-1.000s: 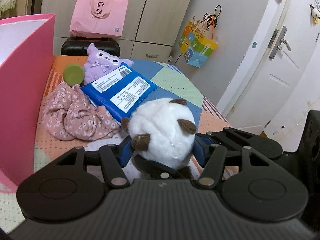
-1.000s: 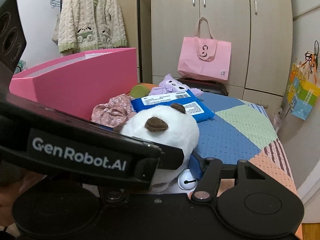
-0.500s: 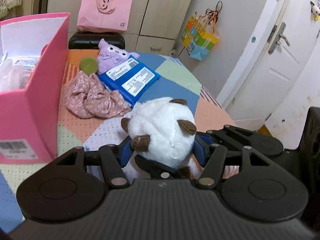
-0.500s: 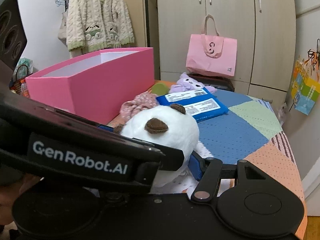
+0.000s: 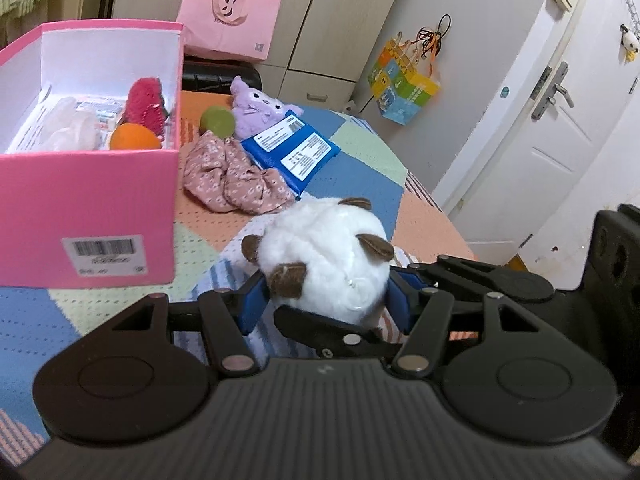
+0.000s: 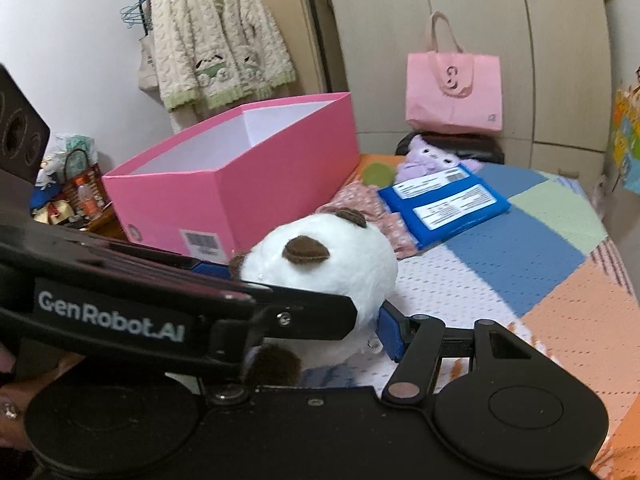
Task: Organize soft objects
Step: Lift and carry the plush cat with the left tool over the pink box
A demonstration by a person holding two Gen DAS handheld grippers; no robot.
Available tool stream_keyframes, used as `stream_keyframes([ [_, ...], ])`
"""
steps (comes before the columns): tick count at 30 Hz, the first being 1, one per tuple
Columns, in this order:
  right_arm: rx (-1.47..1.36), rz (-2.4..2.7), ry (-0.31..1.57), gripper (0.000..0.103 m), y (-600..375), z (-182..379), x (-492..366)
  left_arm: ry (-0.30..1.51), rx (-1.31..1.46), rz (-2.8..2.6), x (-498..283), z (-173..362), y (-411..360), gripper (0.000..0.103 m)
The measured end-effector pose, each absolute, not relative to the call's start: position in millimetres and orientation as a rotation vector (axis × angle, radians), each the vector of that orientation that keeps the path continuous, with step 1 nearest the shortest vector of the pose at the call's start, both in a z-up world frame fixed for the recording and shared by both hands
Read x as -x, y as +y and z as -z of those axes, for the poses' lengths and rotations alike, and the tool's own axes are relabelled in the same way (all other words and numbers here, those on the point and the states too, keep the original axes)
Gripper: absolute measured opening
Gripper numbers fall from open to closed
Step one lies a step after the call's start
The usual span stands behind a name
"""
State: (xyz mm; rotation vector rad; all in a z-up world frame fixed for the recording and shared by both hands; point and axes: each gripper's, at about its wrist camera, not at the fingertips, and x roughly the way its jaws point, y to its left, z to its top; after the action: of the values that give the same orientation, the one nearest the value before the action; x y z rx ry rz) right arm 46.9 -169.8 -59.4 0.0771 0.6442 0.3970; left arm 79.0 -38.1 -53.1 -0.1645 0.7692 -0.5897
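Note:
A white plush toy with brown ears (image 5: pixel 324 258) is held between both grippers above the patchwork bedspread. My left gripper (image 5: pixel 325 304) is shut on it, blue pads on both sides. My right gripper (image 6: pixel 316 312) is also shut on the plush (image 6: pixel 324 264); its left finger is hidden behind the left gripper's body. The pink box (image 5: pixel 88 200) stands to the left, with a red plush (image 5: pixel 146 98), an orange ball (image 5: pixel 134 140) and white items inside. On the bed lie a pink floral cloth (image 5: pixel 236 180), a blue packet (image 5: pixel 292 152), a purple plush (image 5: pixel 256 106) and a green ball (image 5: pixel 217 121).
The bedspread (image 5: pixel 360 184) ends at its right edge near a white door (image 5: pixel 560 120). A pink tote bag (image 5: pixel 228 20) sits on a black case behind the bed. A cardigan (image 6: pixel 220 36) hangs by the wardrobe. A cluttered side table (image 6: pixel 68 192) stands left of the box.
Both grippers have risen and pulled back with the plush. The box's inside has come into the left wrist view, and the items on the bed look farther away.

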Motion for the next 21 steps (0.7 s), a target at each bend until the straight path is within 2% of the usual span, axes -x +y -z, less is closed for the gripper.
stream_keyframes([
  [11, -0.148, -0.528, 0.688, 0.066, -156.4, 44.1, -53.0, 0.771, 0.229, 0.562, -72.7, 38.5, -1.7, 0.060],
  [21, -0.140, -0.671, 0.674, 0.066, -131.1, 3.7, -59.5, 0.722, 0.201, 0.533, -58.9, -12.8, 34.0, 0.061],
])
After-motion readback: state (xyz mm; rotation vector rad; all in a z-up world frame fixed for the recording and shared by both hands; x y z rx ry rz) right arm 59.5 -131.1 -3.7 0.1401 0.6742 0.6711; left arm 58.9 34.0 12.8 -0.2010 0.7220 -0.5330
